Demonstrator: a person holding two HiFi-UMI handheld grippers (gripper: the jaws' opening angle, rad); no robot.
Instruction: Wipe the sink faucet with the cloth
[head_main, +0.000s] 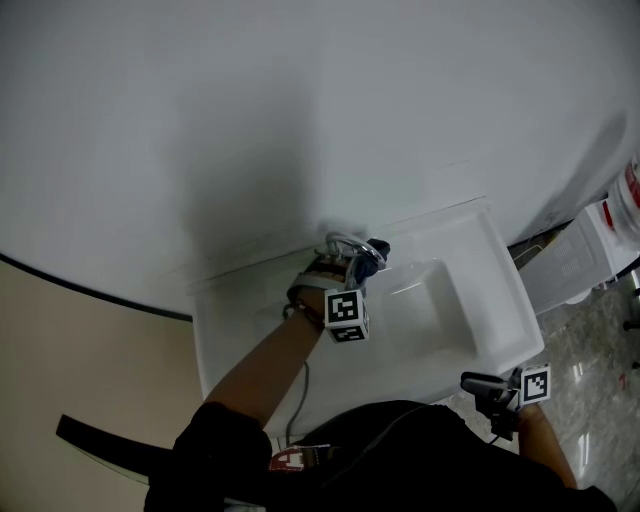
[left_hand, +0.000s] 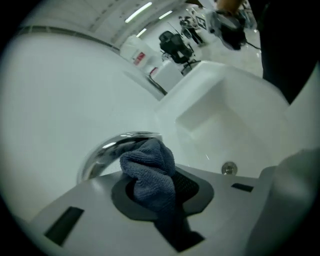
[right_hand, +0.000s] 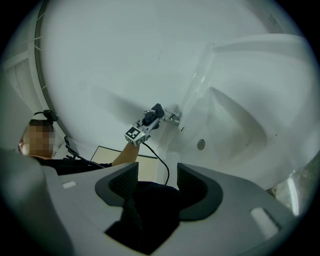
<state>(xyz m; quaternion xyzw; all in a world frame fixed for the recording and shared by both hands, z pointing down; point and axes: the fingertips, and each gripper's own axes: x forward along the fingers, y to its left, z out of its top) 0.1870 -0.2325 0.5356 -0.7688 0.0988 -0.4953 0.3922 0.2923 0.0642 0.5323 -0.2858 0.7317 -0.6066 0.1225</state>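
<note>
Grip check: left gripper (left_hand: 161, 194) pinches bunched blue-grey microfibre cloth (left_hand: 149, 167) against curved chrome faucet (left_hand: 101, 151) at the back of white ceramic sink (left_hand: 240, 120); best to press lightly and follow the arch; right gripper (right_hand: 151, 185) idles spread, empty, off the front corner.

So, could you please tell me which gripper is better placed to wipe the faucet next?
Left. The left gripper holds the blue cloth in its fingers right at the chrome faucet, whereas the right gripper hangs open and empty off the front corner of the sink, well away from it.
</note>
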